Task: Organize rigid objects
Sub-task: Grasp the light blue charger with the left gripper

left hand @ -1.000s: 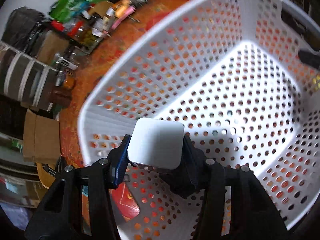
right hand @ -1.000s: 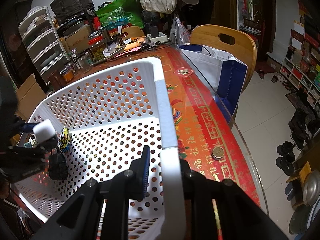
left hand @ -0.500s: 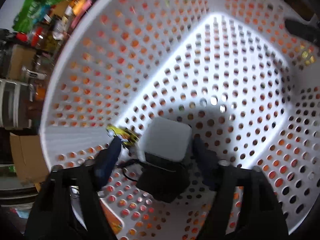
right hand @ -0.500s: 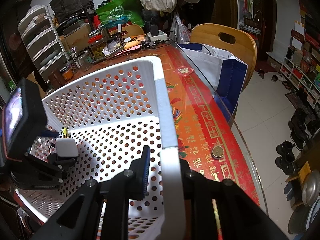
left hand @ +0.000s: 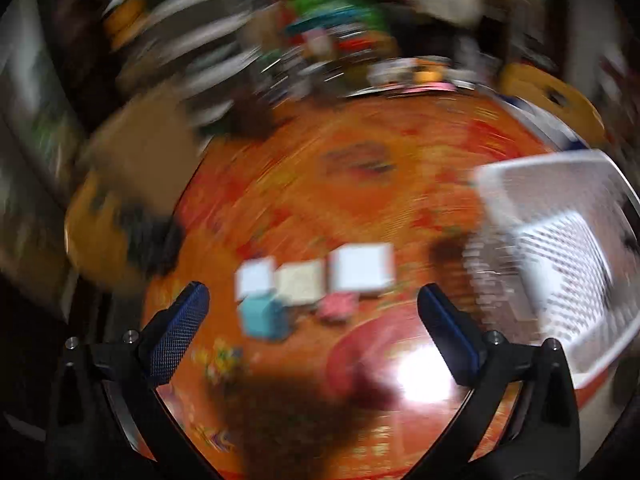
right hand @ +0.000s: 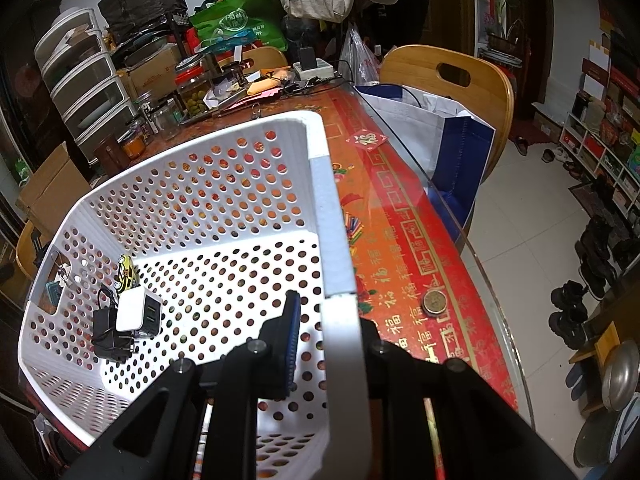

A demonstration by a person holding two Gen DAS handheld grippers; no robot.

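Note:
My right gripper [right hand: 328, 320] is shut on the rim of the white perforated basket [right hand: 320, 184]. Inside the basket lie a white charger block [right hand: 138, 310], a black adapter with cord [right hand: 106, 334] and a small yellow toy car [right hand: 127, 272]. My left gripper [left hand: 312, 312] is open and empty over the red table. The left wrist view is blurred; ahead of the fingers lie a large white box [left hand: 362, 266], a cream box [left hand: 302, 280], a small white box [left hand: 254, 278], a teal box [left hand: 264, 316] and a pink item [left hand: 338, 306]. The basket [left hand: 560, 240] is at the right.
The red patterned table [right hand: 400, 216] has a glass edge on the right, with a coin [right hand: 434, 302] on it. Jars, papers and clutter [right hand: 208, 92] crowd the far end. A wooden chair [right hand: 452, 80] with a blue-white bag [right hand: 436, 132] stands beside it.
My left gripper let go of the white charger block inside the basket, opened, and swung out left over the table. The right gripper stays on the basket rim.

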